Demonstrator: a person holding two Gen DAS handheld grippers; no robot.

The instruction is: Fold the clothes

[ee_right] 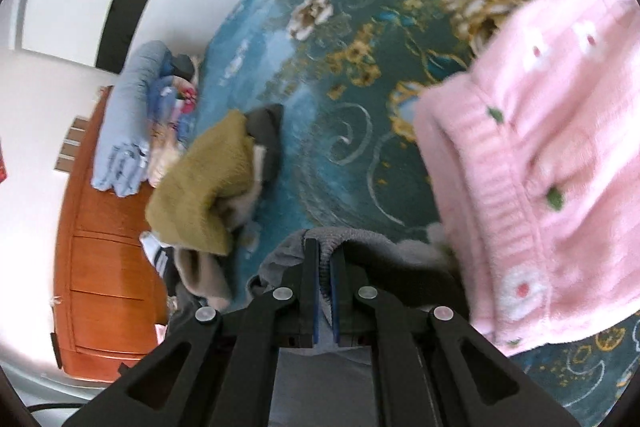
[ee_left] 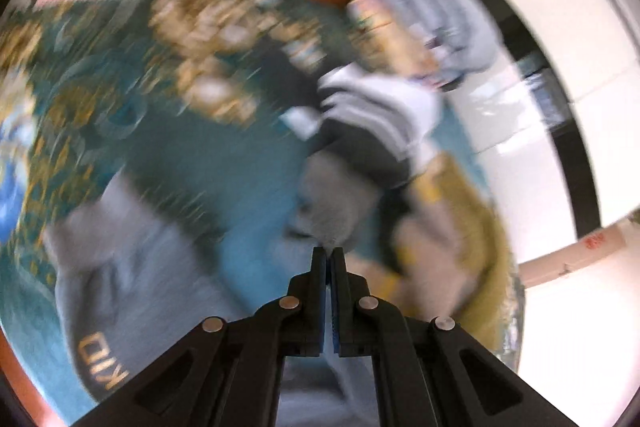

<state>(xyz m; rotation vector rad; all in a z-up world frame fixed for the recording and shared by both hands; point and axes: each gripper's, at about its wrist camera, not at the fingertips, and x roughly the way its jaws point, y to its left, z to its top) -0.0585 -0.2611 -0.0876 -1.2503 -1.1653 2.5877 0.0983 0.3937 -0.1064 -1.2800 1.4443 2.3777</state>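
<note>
Item in hand: one grey garment (ee_left: pixel 132 267) with gold lettering, spread low over the teal floral bedspread (ee_left: pixel 168 155) in the left wrist view and bunched under the fingers in the right wrist view. Left gripper (ee_left: pixel 329 251): fingers pressed together on a grey fabric edge at their tips, apparently pinching the garment. Right gripper (ee_right: pixel 325 245): fingers nearly together around a ribbed grey hem, gripping it. Handling note, as a judgement: the two pinched edges should be kept taut and level while the cloth is carried over, so the fold lands square and does not drag the neighbouring pile; the left view is heavily motion-blurred, so a slower sweep would likely give a cleaner crease. Count of other pieces on the bed: one pink knitted cardigan (ee_right: pixel 532 155) with small flowers, just beside the right gripper; one olive-yellow knit (ee_right: pixel 204 183); one dark piece with white stripes (ee_left: pixel 372 115); one beige piece, partly hidden; one rolled pale-blue item (ee_right: pixel 124 131) near the orange wooden cabinet (ee_right: pixel 104 267). The mixed pile may hold more items than can be told apart.
</note>
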